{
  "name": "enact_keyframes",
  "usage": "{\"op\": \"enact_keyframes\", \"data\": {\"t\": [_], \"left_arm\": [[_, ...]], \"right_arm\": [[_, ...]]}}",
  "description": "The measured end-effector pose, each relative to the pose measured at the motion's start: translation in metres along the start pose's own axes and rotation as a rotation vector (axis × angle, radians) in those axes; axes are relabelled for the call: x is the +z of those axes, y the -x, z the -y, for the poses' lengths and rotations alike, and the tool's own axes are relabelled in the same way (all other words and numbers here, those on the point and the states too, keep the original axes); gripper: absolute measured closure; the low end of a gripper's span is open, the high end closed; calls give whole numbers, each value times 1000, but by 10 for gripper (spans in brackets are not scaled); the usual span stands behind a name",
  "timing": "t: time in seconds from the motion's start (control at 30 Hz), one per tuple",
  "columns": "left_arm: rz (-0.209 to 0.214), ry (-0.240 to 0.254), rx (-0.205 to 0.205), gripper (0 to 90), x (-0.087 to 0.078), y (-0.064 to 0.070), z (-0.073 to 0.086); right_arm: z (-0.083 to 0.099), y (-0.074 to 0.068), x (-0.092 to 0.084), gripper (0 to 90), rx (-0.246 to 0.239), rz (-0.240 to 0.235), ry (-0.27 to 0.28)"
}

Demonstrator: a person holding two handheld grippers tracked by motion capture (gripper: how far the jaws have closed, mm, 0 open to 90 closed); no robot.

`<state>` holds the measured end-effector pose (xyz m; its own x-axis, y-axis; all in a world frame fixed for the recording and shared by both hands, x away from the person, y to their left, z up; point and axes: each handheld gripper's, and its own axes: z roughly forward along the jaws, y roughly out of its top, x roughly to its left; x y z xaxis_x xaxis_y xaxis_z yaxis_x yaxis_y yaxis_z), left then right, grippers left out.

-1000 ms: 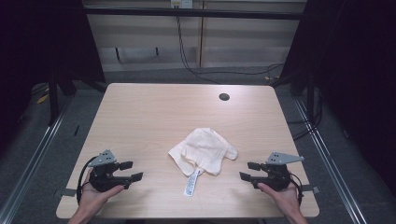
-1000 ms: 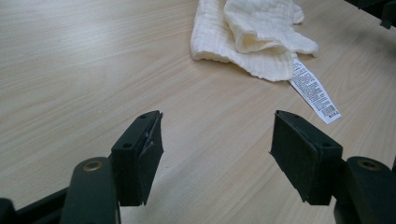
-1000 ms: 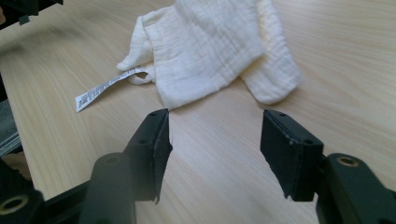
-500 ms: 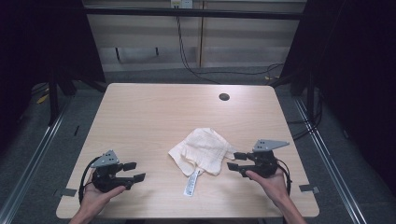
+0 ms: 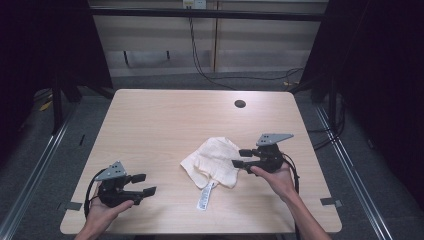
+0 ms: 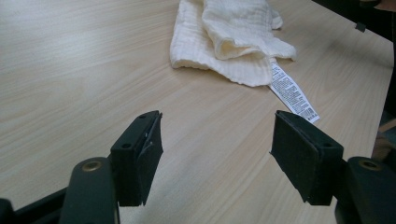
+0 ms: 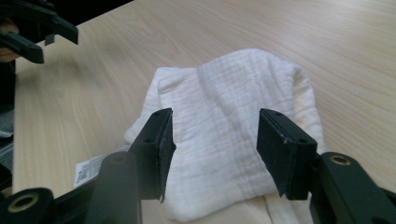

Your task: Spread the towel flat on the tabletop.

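A crumpled cream cloth (image 5: 215,160) lies on the wooden table (image 5: 165,120), a white care label (image 5: 205,199) sticking out toward the near edge. My right gripper (image 5: 239,157) hovers at the cloth's right edge, open; its jaws have just opened slightly. In the right gripper view the cloth (image 7: 233,112) lies under and beyond the open jaws (image 7: 215,149), which do not pinch it. My left gripper (image 5: 145,183) rests near the front left, open; its jaws have just widened with nothing between them. In the left gripper view (image 6: 217,154) the cloth (image 6: 229,42) and label (image 6: 292,93) lie ahead.
A small dark round hole (image 5: 240,104) sits in the tabletop at the back right. Dark frame posts and cables stand behind the table. Bare wood stretches across the left and far parts of the table.
The right hand has moved left and away from the near edge, from the front right corner to the cloth's right side. The left hand has stayed put.
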<state>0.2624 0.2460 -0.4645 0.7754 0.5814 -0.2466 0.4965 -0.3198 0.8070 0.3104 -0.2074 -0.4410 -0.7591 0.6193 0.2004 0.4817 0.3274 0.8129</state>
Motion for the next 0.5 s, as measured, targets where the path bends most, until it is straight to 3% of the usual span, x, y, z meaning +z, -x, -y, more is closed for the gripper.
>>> {"op": "enact_keyframes", "data": {"t": [0.23, 0.5], "left_arm": [[12, -48, 26, 363, 6, 2, 1], [12, -57, 48, 356, 8, 3, 0]], "right_arm": [[-11, 13, 12, 403, -4, 15, -25], [-14, 27, 35, 358, 4, 23, -51]]}}
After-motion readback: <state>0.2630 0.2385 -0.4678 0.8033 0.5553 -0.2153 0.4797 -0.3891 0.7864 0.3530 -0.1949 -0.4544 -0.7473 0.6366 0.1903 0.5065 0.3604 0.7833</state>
